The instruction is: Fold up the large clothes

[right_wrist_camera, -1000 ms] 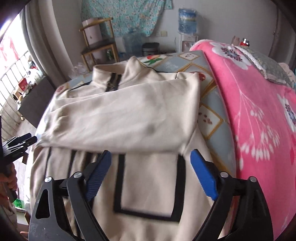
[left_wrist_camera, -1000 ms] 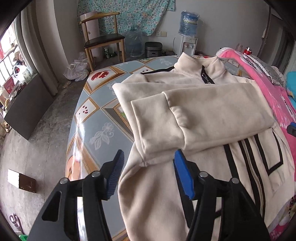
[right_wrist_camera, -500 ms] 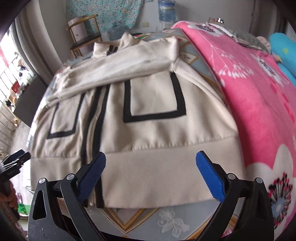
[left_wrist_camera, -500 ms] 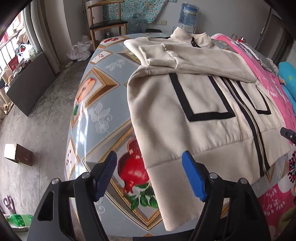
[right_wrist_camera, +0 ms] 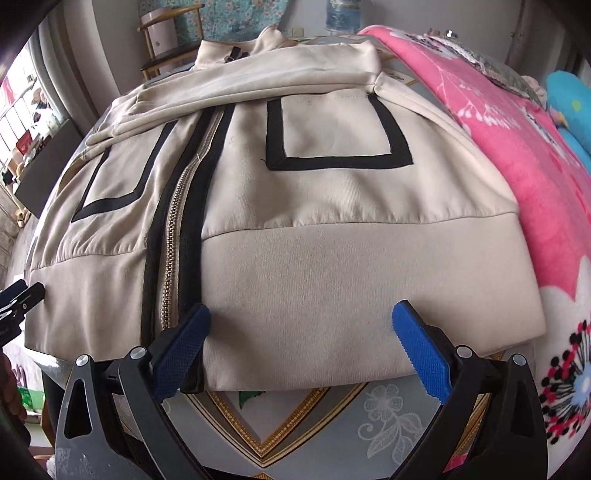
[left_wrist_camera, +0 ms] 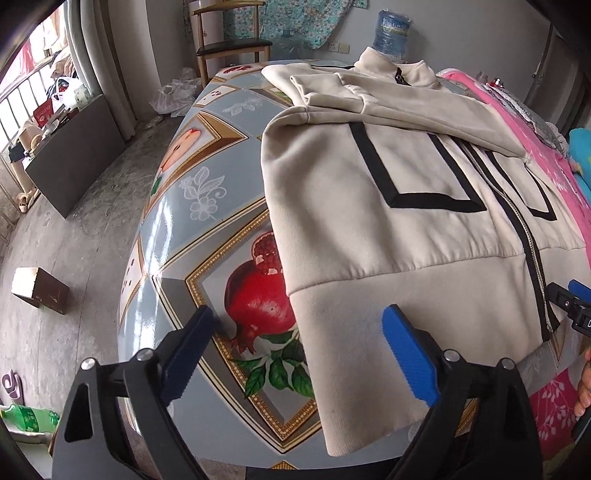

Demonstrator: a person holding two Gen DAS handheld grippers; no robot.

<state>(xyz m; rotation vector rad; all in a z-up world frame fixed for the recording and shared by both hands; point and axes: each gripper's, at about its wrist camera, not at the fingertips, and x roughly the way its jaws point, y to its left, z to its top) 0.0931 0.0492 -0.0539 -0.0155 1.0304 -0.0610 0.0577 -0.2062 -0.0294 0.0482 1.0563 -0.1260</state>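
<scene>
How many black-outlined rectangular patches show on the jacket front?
2: one patch on the panel right of the zipper, one left of it. The folded sleeves hide their top edges.

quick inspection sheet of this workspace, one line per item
surface: table under a glossy cloth with fruit and flower prints, pink floral blanket along one side
job's things: cream jacket lies flat, zipped, both sleeves folded across the chest, waistband at the near table edge
clutter: nothing seen on the table besides the jacket and blanket
grippers: left claw open over the waistband corner; right claw open over the waistband beside the zip; both jaws have just been opening, neither pressing the cloth
cables: nothing seen
surroundings: wooden chair, water bottle, small box on the concrete floor, bags by the curtain
</scene>
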